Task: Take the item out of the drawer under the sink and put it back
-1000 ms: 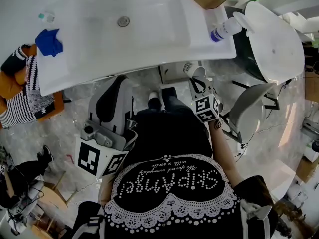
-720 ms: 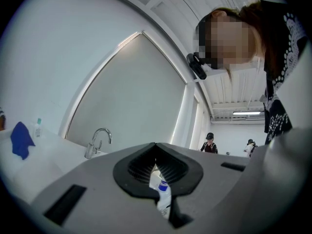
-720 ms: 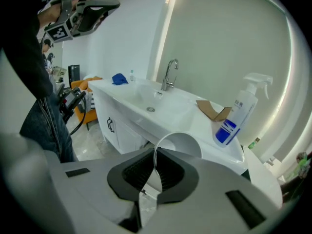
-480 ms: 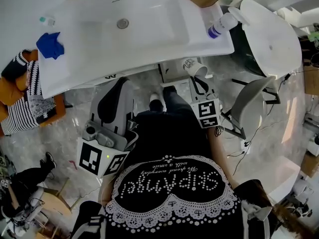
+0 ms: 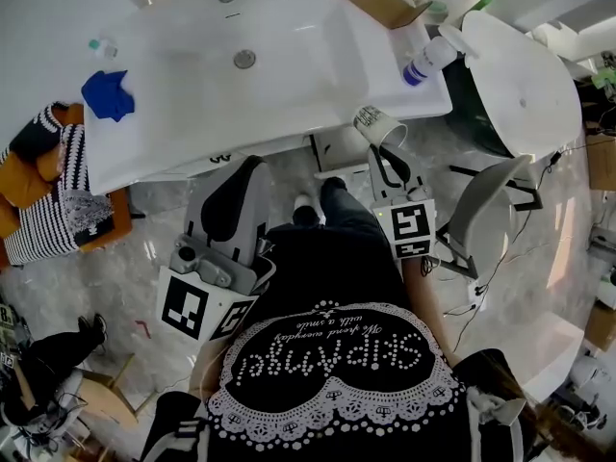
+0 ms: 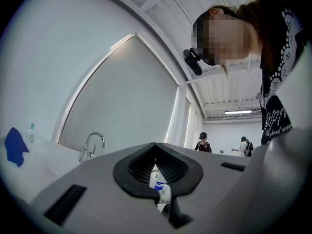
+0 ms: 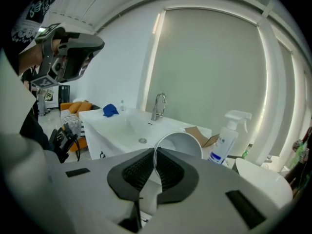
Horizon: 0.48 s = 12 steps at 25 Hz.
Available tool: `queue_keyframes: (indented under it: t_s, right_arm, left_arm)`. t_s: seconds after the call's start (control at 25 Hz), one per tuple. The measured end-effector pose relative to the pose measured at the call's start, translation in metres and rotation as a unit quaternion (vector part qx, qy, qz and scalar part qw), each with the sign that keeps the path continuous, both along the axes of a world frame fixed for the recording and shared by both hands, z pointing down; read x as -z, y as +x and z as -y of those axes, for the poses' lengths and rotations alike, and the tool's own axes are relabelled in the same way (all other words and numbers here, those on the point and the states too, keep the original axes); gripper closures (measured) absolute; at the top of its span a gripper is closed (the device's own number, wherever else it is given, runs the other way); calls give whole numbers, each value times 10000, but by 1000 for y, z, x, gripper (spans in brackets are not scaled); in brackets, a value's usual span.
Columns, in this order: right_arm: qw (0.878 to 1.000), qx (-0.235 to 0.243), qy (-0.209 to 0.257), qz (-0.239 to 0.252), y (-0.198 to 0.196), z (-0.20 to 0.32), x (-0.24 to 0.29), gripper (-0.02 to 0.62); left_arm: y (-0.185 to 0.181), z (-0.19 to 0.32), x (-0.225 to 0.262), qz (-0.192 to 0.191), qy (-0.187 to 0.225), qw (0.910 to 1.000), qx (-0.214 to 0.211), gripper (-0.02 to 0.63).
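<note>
The right gripper [image 5: 384, 144] is closed on the rim of a white paper cup [image 5: 377, 123]. In the right gripper view the thin cup wall runs straight down between the two black ribbed pads [image 7: 170, 172], which press on it from either side at the right gripper [image 7: 155, 152]. The cup [image 7: 179, 143] lies tipped on its side, its open mouth turned back toward this gripper. The cup is out of the cabinet, in the air at the front edge of the white rectangular ceramic sink [image 5: 183, 104]. Just beyond that gripper's tips and a little to their right stands a white spray bottle with a blue label [image 7: 225, 139], with a flat piece of brown cardboard [image 7: 201, 132] beside it on the sink's corner. A chrome curved faucet [image 7: 158, 106] rises well ahead of the tips. A crumpled blue cloth [image 7: 110, 110] lies far off to their left. The left gripper [image 5: 250, 166] is held level in front of the sink's front edge, well to the left of the right gripper. In its own view the left gripper [image 6: 156, 147] has its pad tips meeting and nothing is held between them; the spray bottle [image 6: 157, 180] only shows far behind through the slit below the tips. The faucet [image 6: 92, 144] stands ahead and to the left of these tips, and the blue cloth [image 6: 14, 147] lies farther left.
</note>
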State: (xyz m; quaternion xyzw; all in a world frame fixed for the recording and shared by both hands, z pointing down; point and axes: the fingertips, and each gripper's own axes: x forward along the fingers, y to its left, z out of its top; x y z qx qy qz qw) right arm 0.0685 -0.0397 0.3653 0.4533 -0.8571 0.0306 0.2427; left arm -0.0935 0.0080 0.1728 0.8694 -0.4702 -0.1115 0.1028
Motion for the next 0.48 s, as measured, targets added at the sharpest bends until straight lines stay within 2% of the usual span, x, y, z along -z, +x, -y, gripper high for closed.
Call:
queue_keyframes:
  t_s: [0.28,0.48]
  right_arm:
    - [9983,123,464,343,-16,0,51,566]
    - [9925,165,832,883,-29,-8,98,566]
  left_arm:
    - [-2,-4,2,-47,30,10000,15,601]
    - [0,-6,4,-25,93,9999,-49,601]
